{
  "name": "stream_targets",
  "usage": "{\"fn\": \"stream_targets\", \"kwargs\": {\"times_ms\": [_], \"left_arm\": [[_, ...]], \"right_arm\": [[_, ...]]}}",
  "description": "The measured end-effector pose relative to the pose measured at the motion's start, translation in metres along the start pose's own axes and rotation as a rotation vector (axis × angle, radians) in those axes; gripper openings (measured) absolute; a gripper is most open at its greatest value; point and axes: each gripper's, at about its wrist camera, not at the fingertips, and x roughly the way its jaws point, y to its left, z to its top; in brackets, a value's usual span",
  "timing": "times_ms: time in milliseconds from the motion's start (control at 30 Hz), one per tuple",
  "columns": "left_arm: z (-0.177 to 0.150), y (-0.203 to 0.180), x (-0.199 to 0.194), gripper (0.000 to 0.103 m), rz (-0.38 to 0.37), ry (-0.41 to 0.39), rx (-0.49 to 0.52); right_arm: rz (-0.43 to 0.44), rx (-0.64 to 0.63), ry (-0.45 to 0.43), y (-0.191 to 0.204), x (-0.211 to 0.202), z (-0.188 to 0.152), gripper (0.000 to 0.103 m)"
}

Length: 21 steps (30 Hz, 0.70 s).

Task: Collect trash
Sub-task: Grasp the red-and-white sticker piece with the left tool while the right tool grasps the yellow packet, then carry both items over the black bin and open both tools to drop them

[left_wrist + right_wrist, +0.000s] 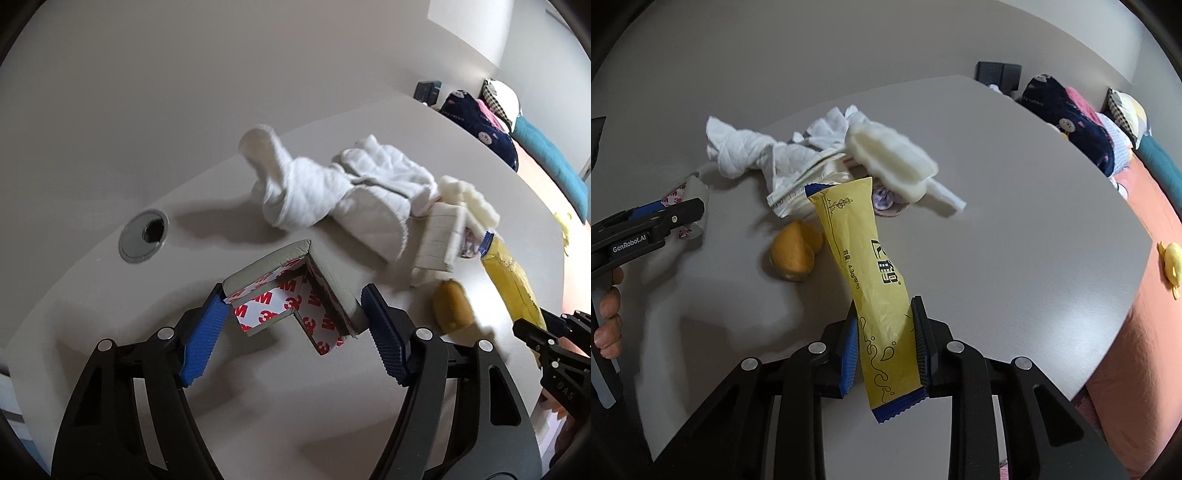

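**Both grippers hold trash above the grey surface**

The left gripper (293,317) stands fairly wide, its blue pads pressed against the two ends of an L-shaped grey foam corner guard (295,295) with red-printed white backing; the guard spans the whole gap between the fingers. The right gripper (884,345) is nearly closed, clamped on the lower part of a yellow sachet (866,266) with blue ends, which sticks out forward past the fingertips. Beyond both, on the surface (1015,221), lie crumpled white tissues (750,147), a white foam piece (890,162) and an orange-brown lump (794,254) just left of the sachet.
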Motion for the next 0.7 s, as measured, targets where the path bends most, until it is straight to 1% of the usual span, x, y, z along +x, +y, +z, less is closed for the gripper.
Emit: {"fn": "stream_targets", "kwargs": {"times_ms": [200, 267, 367, 533, 700], "left_arm": [[0.002, -0.016, -0.017, 0.071, -0.009, -0.031, 0.021], [0.008, -0.026, -0.017, 0.071, -0.013, -0.039, 0.030], [0.009, -0.038, -0.023, 0.071, -0.020, -0.052, 0.048], [0.014, -0.067, -0.028, 0.071, -0.048, -0.067, 0.094], [0.016, -0.101, -0.029, 0.071, -0.085, -0.075, 0.149]], "right_arm": [[-0.007, 0.037, -0.045, -0.020, -0.024, -0.001, 0.028], [-0.016, 0.050, -0.061, -0.030, -0.031, 0.000, 0.028], [-0.034, 0.074, -0.084, -0.048, -0.044, 0.001, 0.028], [-0.068, 0.123, -0.112, -0.080, -0.063, -0.002, 0.028], [-0.100, 0.174, -0.123, -0.109, -0.077, -0.014, 0.028]]}}
